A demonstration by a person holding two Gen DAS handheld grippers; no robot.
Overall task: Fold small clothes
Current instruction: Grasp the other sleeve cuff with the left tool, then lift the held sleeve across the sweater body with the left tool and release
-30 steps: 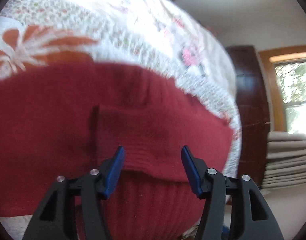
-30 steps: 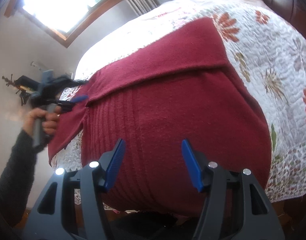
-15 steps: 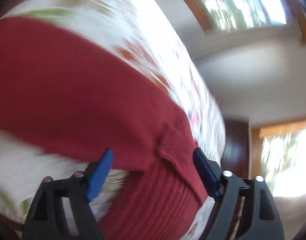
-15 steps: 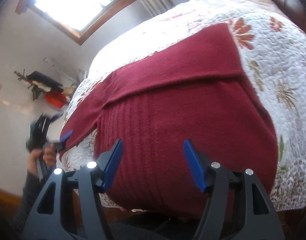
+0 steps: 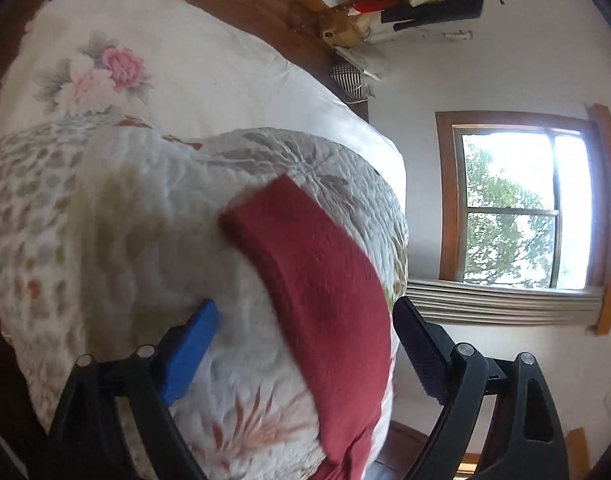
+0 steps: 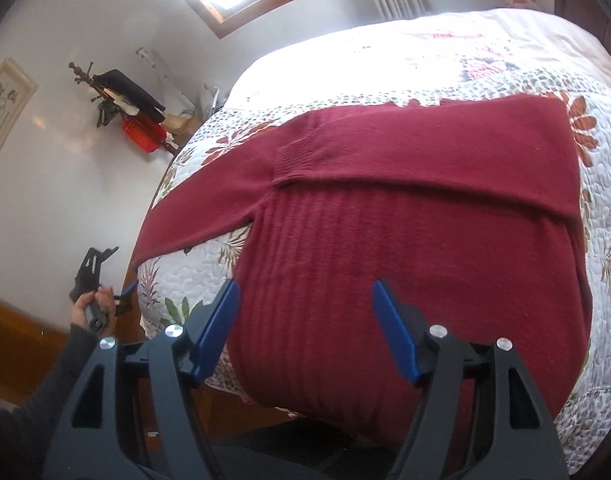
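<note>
A dark red knit sweater (image 6: 385,248) lies flat on the quilted bed. One sleeve is folded across its chest; the other sleeve (image 6: 201,216) stretches left to the bed's edge. My right gripper (image 6: 305,320) hovers open over the sweater's ribbed lower body, with nothing between its fingers. In the left wrist view the stretched sleeve (image 5: 325,300) runs up between the open fingers of my left gripper (image 5: 305,344), which is not closed on it. In the right wrist view a hand holds the left gripper (image 6: 119,276) by the bed's side, just below the cuff.
The floral quilt (image 6: 445,76) covers the bed, and a white pillow (image 5: 185,60) lies at its head. By the wall stand a coat rack (image 6: 117,96) with dark clothes and a red basket (image 6: 143,136). A window (image 5: 517,200) with a pleated blind is on the far wall.
My left gripper has swung off the sweater's body to the side of the bed and now faces the end of the stretched sleeve. The right gripper has stayed open over the hem.
</note>
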